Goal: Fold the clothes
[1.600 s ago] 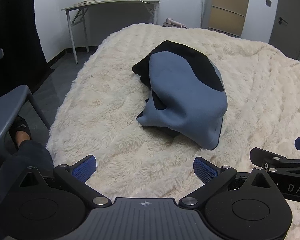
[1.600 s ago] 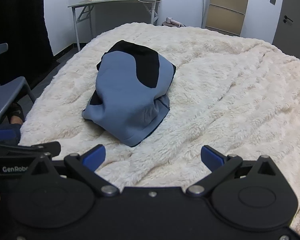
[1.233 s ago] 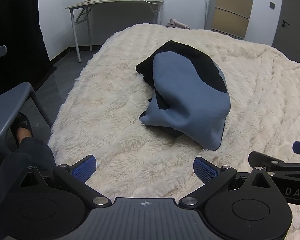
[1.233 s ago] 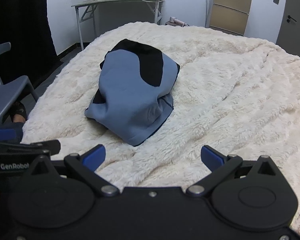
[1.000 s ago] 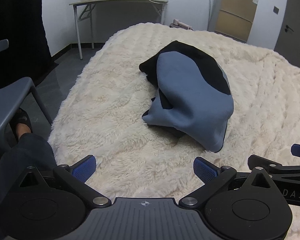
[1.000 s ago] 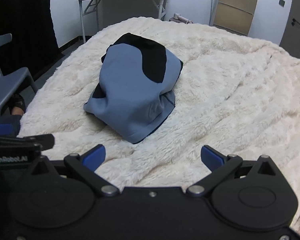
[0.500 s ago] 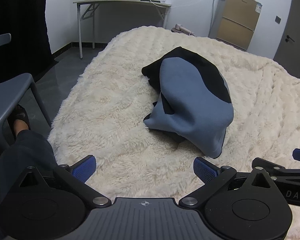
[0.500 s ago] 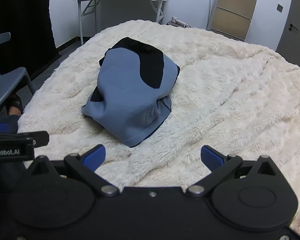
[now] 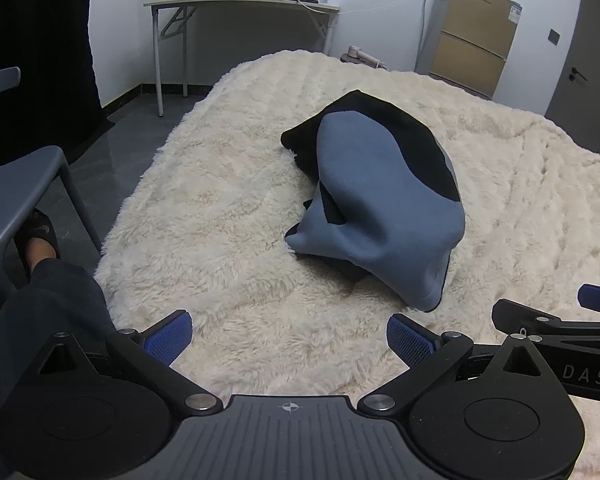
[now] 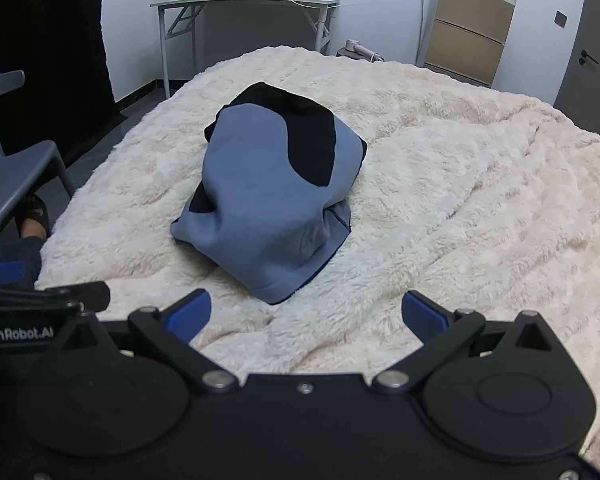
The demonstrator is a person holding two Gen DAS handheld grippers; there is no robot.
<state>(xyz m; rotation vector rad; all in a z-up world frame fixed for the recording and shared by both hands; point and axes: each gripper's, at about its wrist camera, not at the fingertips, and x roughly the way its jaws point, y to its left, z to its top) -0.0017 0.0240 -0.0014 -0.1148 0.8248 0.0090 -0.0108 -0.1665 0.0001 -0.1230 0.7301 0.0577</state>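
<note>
Lying in a rounded heap near the middle of the shaggy cream fleece blanket (image 9: 220,208), the soft blue-grey garment with black patches (image 9: 384,204) has no flat panel, no straight edge and no crease to show; its near hem droops toward the grippers and a dark corner sticks out on the far left. By the look of it, folding has not begun: the bundle must first be opened out and smoothed flat, then folded, so nearly all the work is left.

Both tools hover low over the blanket's near part, short of the cloth. On the black left gripper (image 9: 290,332) the blue pads (image 9: 168,336) stand wide apart, with nothing between them but fleece below. On the black right gripper (image 10: 306,314) the jaws gape just as wide, empty, the garment's near tip lying just ahead of the gap and untouched.

Beyond the blanket's left edge stands a grey plastic chair (image 9: 16,196).
</note>
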